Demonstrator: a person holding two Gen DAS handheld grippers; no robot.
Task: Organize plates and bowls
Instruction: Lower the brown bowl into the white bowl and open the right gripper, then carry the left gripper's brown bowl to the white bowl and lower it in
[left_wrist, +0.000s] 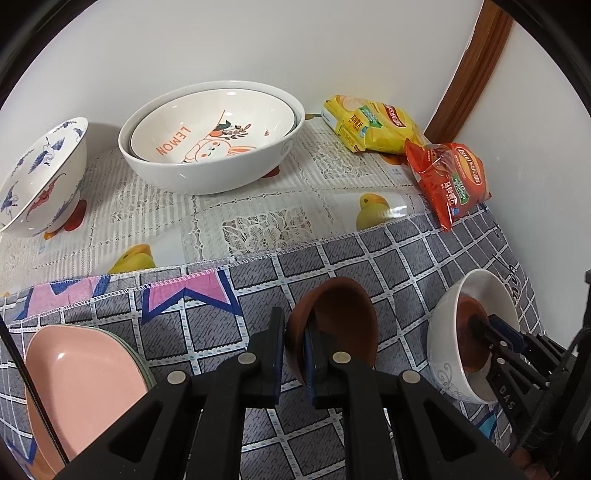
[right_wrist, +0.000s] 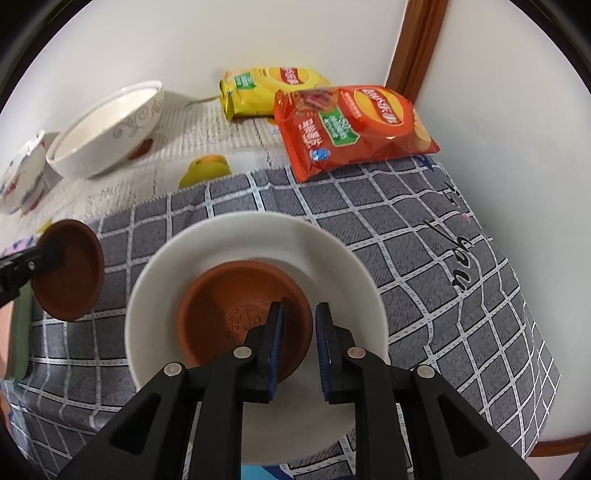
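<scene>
The table (left_wrist: 424, 258) is covered by a grey checked cloth (right_wrist: 424, 229) at the near side and a lace cloth (left_wrist: 258, 206) with yellow duck prints toward the white wall.

At the back of the lace cloth stands a large white bowl (left_wrist: 207, 173) with a second bowl nested inside it, the inner one printed with "LEMON" and an orange cartoon. To its left a blue-patterned bowl (left_wrist: 40, 173) leans tilted by the wall. At the back right corner lie a yellow snack bag (left_wrist: 373, 125) and, just in front of it, a red snack bag (right_wrist: 354, 125) whose near end overlaps the edge of the grey cloth.

At the near left of the grey cloth is a stack of plates (left_wrist: 81, 387), the top one pink with a green edge showing beneath.

On the right of the grey cloth sits a white bowl (right_wrist: 332, 251), and inside it rests a brown bowl (right_wrist: 229, 291). The right gripper (right_wrist: 299, 339) reaches into the white bowl; one jaw is inside the brown bowl and the other outside its rim, with a narrow gap between them, and I cannot tell whether the pads press on the rim.

The left gripper (left_wrist: 295, 354) has its jaws clamped on the rim of a second brown bowl (left_wrist: 343, 317), held tilted on edge above the grey cloth, between the plates and the white bowl.
</scene>
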